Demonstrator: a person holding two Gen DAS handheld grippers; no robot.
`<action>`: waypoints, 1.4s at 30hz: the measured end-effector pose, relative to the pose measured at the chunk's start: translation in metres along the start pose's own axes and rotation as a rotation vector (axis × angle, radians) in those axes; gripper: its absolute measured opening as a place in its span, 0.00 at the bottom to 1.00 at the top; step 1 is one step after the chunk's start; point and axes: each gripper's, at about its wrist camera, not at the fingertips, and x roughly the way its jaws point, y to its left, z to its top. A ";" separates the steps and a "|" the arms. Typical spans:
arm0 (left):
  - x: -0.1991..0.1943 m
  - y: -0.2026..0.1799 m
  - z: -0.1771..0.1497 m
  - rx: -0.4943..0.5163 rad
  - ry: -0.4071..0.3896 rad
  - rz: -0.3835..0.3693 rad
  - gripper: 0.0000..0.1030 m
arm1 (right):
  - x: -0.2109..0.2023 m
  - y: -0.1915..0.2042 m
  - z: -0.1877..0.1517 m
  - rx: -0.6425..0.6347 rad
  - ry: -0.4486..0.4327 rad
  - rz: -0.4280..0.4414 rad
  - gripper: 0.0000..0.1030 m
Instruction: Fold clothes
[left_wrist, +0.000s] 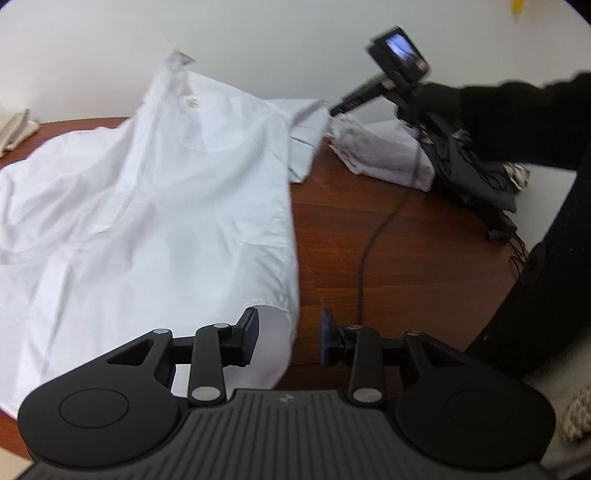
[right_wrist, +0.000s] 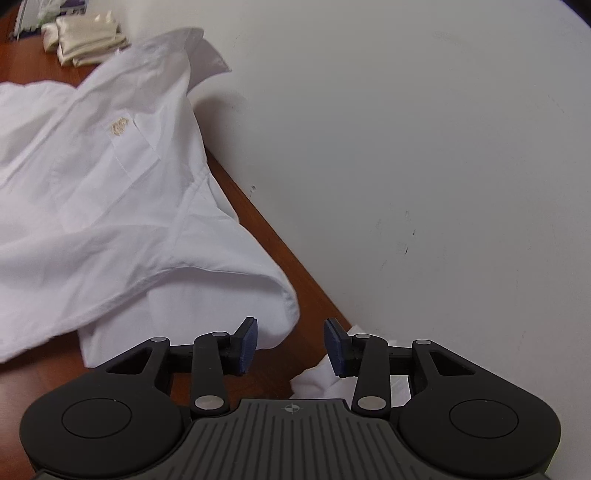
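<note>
Both hand-held grippers are sitting partly open with nothing between the pads, so no grip on cloth right now.

Left hand-held gripper is hovering over the near hem corner of the white shirt. Its left pad is over the fabric, its right pad over bare table. Jaws are at a medium gap and not pressing anything.

Right hand-held gripper is at the far right side of the table, close to the wall, and is pointing at the end of the shirt's sleeve. Same medium gap; the sleeve cuff is lying just ahead of the left pad, apart from it.

The shirt is lying spread on the brown table, chest pocket and small emblem facing up, collar propped against the wall. The body is mostly flat but rumpled, and the right sleeve is bunching loose rather than lying flat. It looks laid out for folding, not yet folded.

Other laundry is parked out of the way: a cream folded stack at the far left and a crumpled white pile to the right. A black cable is trailing across the table from the right gripper's handle.

My read: the sleeve fold-in is probably next, and the bunched sleeve could drag.
</note>
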 end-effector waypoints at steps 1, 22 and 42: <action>-0.005 0.007 0.001 -0.017 -0.007 0.017 0.40 | -0.007 -0.001 -0.004 0.014 -0.008 0.012 0.42; 0.001 0.123 0.036 -0.071 -0.020 0.271 0.47 | -0.071 0.155 -0.002 0.281 -0.083 0.400 0.45; 0.046 0.159 0.053 0.253 0.131 -0.086 0.28 | -0.154 0.287 -0.050 0.622 0.124 0.190 0.45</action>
